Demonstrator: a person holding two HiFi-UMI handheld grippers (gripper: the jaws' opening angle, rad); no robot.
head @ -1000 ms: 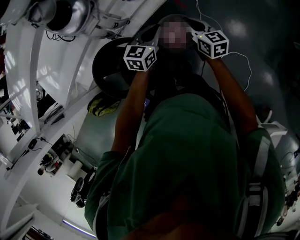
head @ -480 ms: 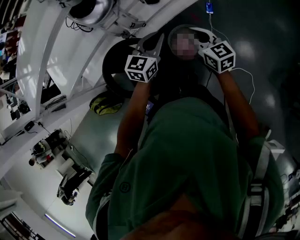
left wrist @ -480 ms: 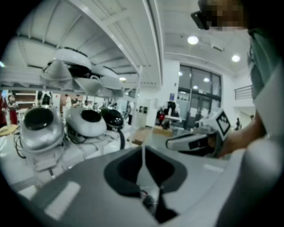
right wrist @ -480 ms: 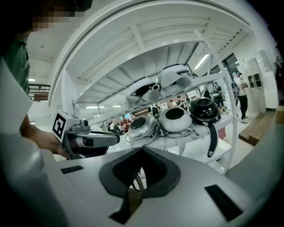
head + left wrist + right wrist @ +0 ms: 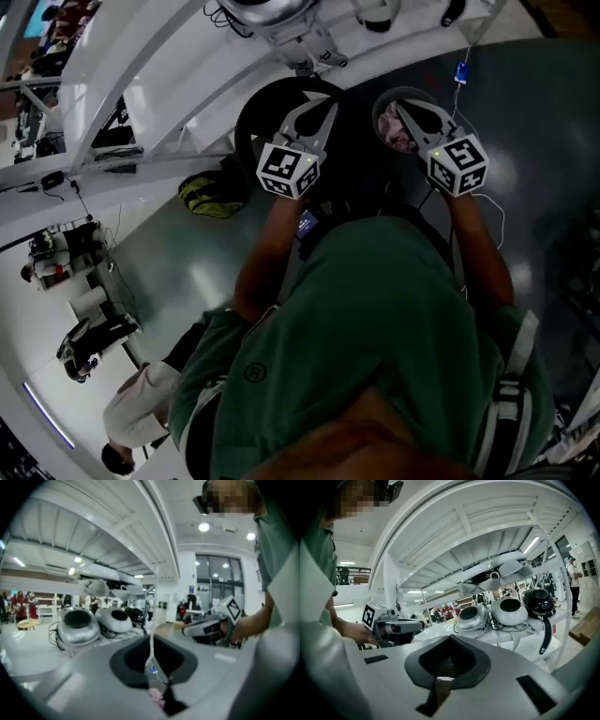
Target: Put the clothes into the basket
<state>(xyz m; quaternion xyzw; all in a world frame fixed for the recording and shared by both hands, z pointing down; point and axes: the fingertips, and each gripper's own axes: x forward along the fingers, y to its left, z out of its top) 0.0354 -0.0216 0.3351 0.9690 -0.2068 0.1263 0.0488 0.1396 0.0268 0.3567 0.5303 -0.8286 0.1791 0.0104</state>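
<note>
I hold both grippers up in front of my green shirt, side by side. My left gripper (image 5: pixel 325 97) hangs over a wide black round container (image 5: pixel 267 127), and its tips meet with no garment visible between them. My right gripper (image 5: pixel 399 106) is over a smaller grey round container (image 5: pixel 384 105) that holds pinkish cloth (image 5: pixel 401 139); its tips are also together with nothing seen between them. In the left gripper view the left gripper (image 5: pixel 152 635) frames that pink cloth (image 5: pixel 156 697) far below. The right gripper (image 5: pixel 450 637) points towards the white racks.
White rack frames carry silver and white domed headsets (image 5: pixel 508 611) and a black one (image 5: pixel 539 603). A blue tag (image 5: pixel 461 72) hangs on a white cable over the dark floor. A yellow-black bag (image 5: pixel 211 195) lies at the left. People stand at the lower left (image 5: pixel 141 412).
Both grippers have risen and moved further out from my body. The head view has swung, so the racks and the bright floor at the left fill more of it.
</note>
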